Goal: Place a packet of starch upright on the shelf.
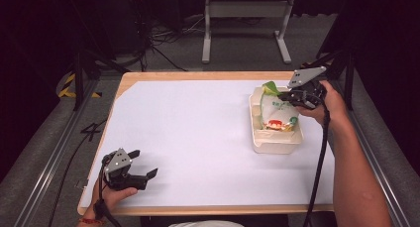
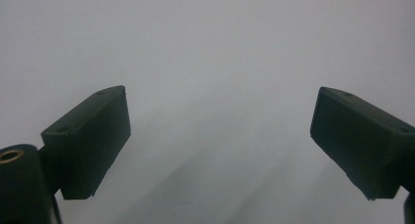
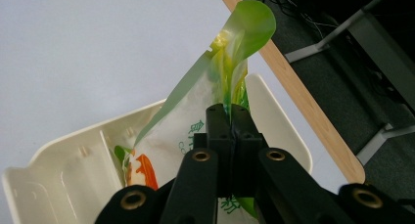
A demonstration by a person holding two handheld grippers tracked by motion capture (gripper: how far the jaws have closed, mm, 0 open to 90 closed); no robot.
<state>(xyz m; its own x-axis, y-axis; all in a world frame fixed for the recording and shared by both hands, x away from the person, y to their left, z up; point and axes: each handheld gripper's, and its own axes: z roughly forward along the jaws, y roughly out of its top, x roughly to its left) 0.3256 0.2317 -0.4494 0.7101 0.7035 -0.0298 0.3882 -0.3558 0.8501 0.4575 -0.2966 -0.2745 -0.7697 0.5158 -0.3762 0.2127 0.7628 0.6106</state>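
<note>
White table sheet [image 1: 198, 133], cream tray [image 1: 277, 146] — snack bag [image 1: 277, 113] pinched in your right gripper [image 1: 286, 95].
Lower the bag flat into the tray before releasing; your left gripper [image 1: 145, 163] idles, jaws apart — empty.

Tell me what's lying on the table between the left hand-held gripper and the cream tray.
Nothing: in the high view, bare white table cover runs from the left hand-held gripper to the cream tray.

You hold a white bag [image 3: 195, 121] with a green top edge, green lettering and an orange-red print. The tray [image 1: 277, 143] is cream. The table sheet [image 1: 198, 133] is plain white, edged by light wood. Both grippers' jaws are black.
</note>
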